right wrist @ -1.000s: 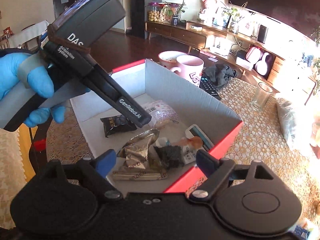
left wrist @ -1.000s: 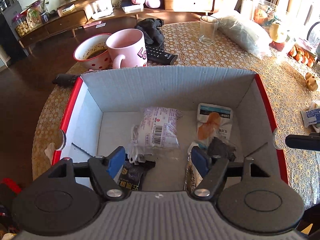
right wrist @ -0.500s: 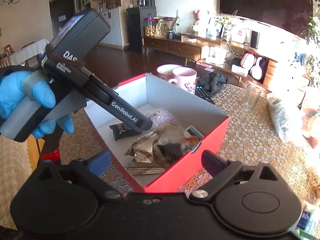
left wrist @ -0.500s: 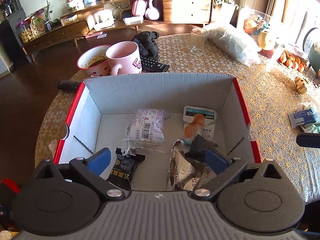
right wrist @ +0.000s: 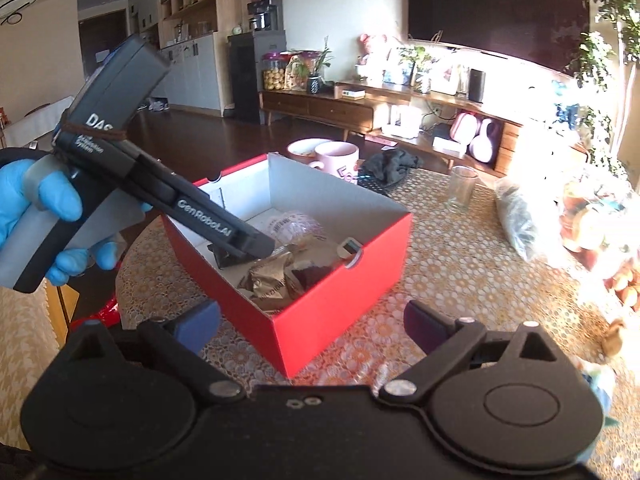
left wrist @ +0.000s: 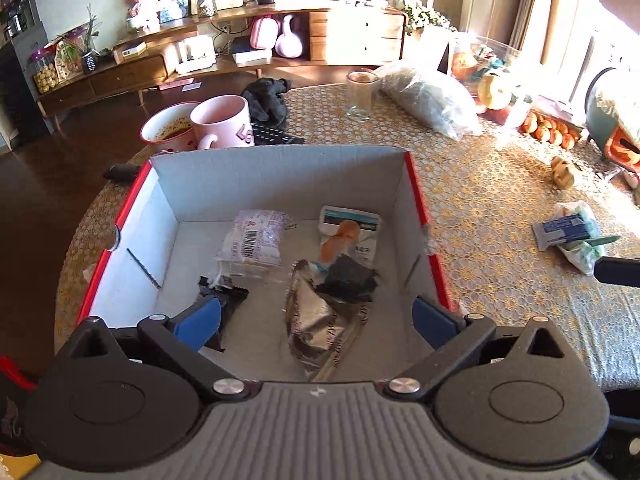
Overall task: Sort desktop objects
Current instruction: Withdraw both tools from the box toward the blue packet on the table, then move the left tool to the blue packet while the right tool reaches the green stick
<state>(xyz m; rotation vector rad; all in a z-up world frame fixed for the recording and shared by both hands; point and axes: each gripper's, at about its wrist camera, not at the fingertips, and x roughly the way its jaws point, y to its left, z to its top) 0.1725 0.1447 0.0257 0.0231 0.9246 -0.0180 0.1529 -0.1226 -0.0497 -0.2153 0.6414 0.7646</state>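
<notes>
Both jaws gaping, empty, left gripper just opened over the box; careless swing could tip it.

floor: dark wood is seen | sideboard: set along pale wall | sunlight: cast through window

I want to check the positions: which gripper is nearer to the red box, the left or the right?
Left. The left gripper hangs open over the red box, above the packets inside. The right gripper is open too, off the box's near corner, over the tablecloth.
</notes>
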